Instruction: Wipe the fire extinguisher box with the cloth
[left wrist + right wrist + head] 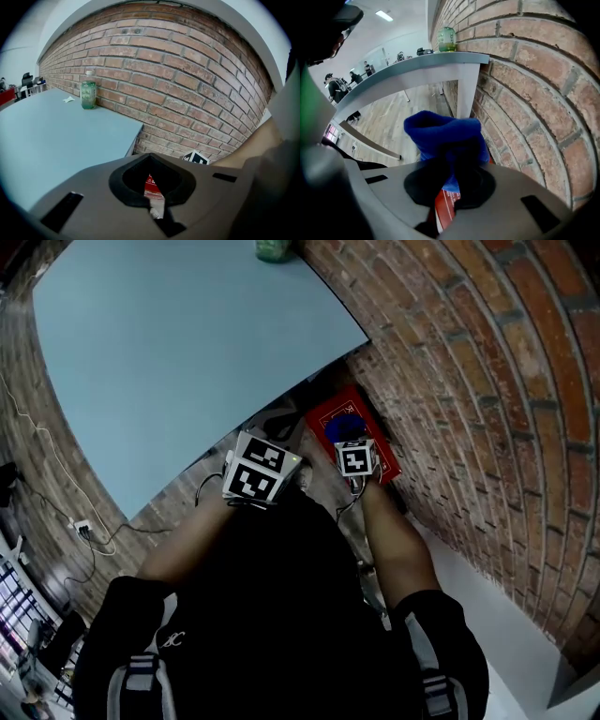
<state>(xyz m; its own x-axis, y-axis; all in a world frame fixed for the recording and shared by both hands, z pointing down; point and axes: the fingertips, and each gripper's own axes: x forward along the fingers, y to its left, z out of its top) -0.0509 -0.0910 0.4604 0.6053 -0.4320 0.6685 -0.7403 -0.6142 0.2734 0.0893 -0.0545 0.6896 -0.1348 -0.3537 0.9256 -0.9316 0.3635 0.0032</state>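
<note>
The red fire extinguisher box lies on the floor against the brick wall, below the table's corner. My right gripper hangs just above it, shut on a bunched blue cloth. In the right gripper view the cloth bulges out past the jaws, and a strip of the red box shows under it. My left gripper is held to the left of the box, its jaws together and empty. Through their gap in the left gripper view, a bit of the red box shows.
A light blue table stands over the floor at the left, with a green bottle at its far edge by the brick wall. A table leg stands close behind the box. Cables trail on the wooden floor.
</note>
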